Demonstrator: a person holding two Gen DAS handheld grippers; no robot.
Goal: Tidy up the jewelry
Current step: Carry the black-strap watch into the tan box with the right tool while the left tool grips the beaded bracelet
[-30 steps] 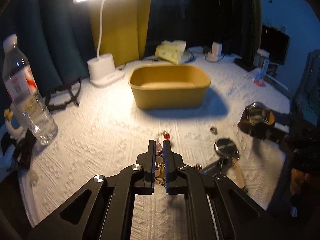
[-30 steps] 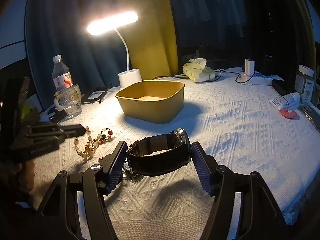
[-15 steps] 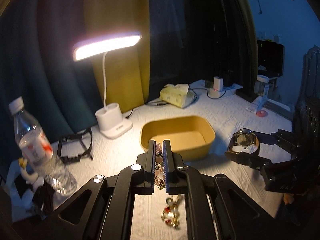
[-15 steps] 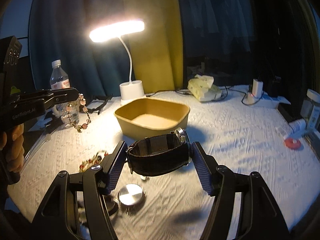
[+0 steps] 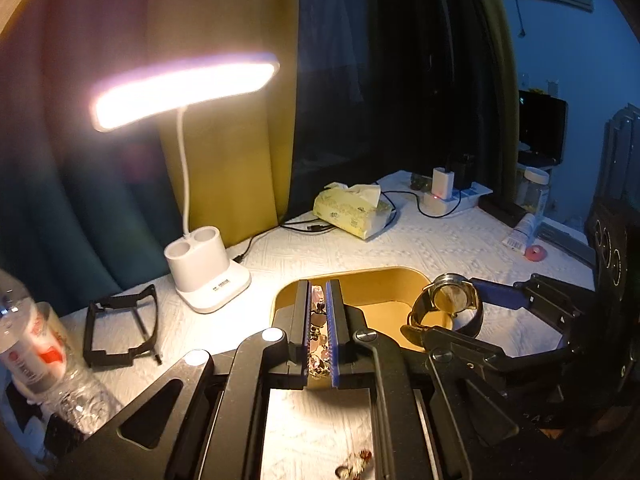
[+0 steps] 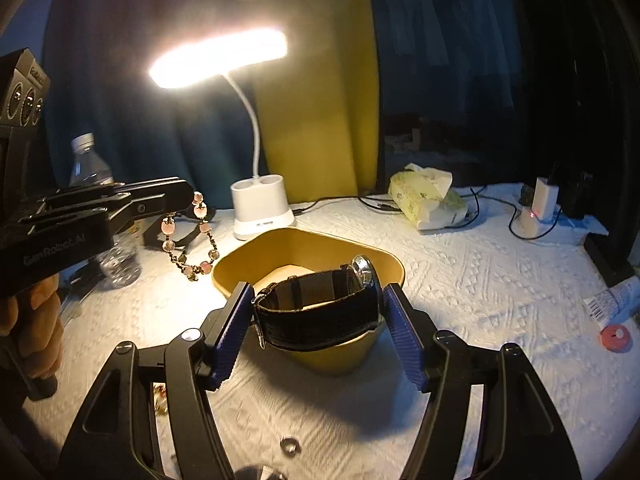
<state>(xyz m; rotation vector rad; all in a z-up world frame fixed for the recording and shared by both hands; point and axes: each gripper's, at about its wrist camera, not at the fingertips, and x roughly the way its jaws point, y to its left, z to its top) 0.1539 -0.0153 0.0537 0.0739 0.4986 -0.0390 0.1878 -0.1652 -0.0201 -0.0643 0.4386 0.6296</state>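
Note:
My left gripper (image 5: 319,294) is shut on a pink and gold bead bracelet (image 5: 319,332). The bracelet hangs in a loop (image 6: 188,240) from that gripper (image 6: 180,194), just left of the yellow tub (image 6: 344,256). My right gripper (image 6: 316,308) is shut on a black-strapped wristwatch (image 6: 320,308) and holds it over the tub's near rim. In the left wrist view the watch (image 5: 450,306) hangs at the tub's (image 5: 384,280) right edge.
A lit white desk lamp (image 6: 262,212) stands behind the tub. A water bottle (image 5: 36,356), a black frame (image 5: 120,330), a tissue pack (image 6: 430,200) and a charger (image 6: 538,208) lie around. A ring (image 6: 290,445) and more jewelry (image 5: 356,464) lie on the white cloth.
Both grippers have risen and moved forward toward the tub, carrying the bracelet and the watch. The watch now hangs over the tub's rim.

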